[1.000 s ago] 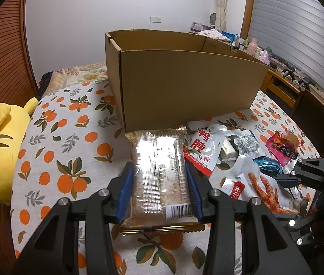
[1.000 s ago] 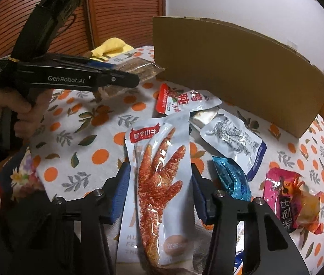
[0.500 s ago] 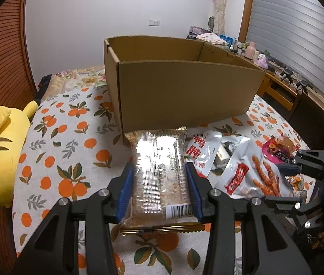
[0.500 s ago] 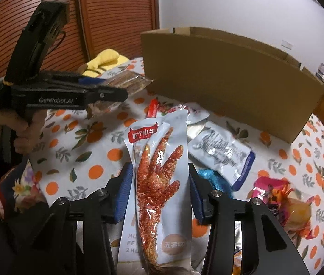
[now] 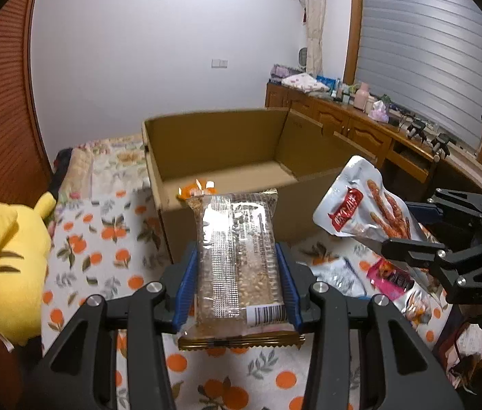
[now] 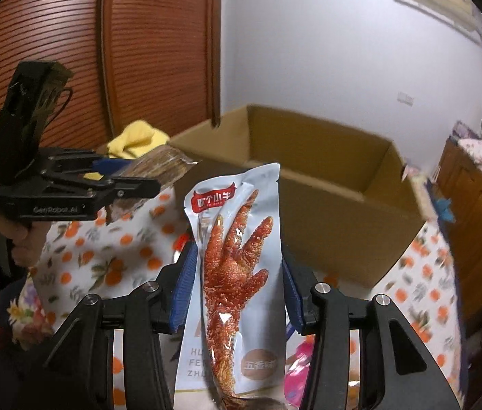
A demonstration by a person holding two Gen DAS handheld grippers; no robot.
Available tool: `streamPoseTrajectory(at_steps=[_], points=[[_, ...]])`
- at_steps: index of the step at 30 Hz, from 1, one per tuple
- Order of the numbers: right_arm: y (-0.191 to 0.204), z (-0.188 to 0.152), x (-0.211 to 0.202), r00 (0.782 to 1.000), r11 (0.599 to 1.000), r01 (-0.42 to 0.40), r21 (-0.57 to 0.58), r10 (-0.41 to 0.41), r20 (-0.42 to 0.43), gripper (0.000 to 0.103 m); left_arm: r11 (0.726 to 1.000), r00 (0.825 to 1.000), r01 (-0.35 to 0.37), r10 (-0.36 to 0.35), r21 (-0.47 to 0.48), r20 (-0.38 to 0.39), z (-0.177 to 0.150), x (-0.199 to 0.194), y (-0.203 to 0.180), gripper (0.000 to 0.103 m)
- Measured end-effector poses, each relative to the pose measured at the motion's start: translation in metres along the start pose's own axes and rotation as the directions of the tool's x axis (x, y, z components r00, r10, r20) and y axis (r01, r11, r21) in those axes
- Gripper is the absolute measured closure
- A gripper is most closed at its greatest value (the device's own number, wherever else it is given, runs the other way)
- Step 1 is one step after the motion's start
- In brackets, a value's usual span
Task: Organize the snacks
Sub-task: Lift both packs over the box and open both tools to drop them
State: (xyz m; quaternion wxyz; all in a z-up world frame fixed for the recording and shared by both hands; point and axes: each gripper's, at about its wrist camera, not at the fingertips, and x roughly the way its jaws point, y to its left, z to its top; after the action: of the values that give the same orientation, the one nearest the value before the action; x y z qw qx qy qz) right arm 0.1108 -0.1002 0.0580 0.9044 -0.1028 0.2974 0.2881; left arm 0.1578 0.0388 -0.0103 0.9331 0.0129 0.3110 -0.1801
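Observation:
My left gripper (image 5: 237,290) is shut on a clear-wrapped grain bar (image 5: 237,259) and holds it raised in front of the open cardboard box (image 5: 220,143). An orange packet (image 5: 196,191) lies inside the box. My right gripper (image 6: 236,290) is shut on a pale blue chicken-feet snack pouch (image 6: 237,256), raised before the same box (image 6: 326,184). The pouch also shows in the left wrist view (image 5: 360,205), with the right gripper (image 5: 411,235) to the right. The left gripper shows in the right wrist view (image 6: 121,177) at left.
Several snack packets (image 5: 387,276) lie on the orange-print cloth (image 5: 97,259) to the right of the box. A yellow plush toy (image 5: 12,259) lies at the left edge. A wooden sideboard (image 5: 360,130) with clutter stands along the right wall.
Both grippers have risen with their snacks and moved toward the box. The box's inside now shows from above its rim.

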Motion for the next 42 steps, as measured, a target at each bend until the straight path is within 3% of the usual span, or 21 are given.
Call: streamPoseTrajectory(at_steps=[17, 42], points=[[-0.028, 0.055, 0.016, 0.997, 0.998, 0.065, -0.011, -0.064, 0.051, 0.055, 0.999, 0.999, -0.031, 0.029, 0.040, 0.046, 0.054, 0.009, -0.002, 0.060], [-0.086, 0.098, 0.070, 0.992, 0.989, 0.120, 0.087, -0.118, -0.036, 0.055, 0.997, 0.997, -0.073, 0.074, 0.040, -0.037, 0.089, 0.068, 0.010, 0.059]])
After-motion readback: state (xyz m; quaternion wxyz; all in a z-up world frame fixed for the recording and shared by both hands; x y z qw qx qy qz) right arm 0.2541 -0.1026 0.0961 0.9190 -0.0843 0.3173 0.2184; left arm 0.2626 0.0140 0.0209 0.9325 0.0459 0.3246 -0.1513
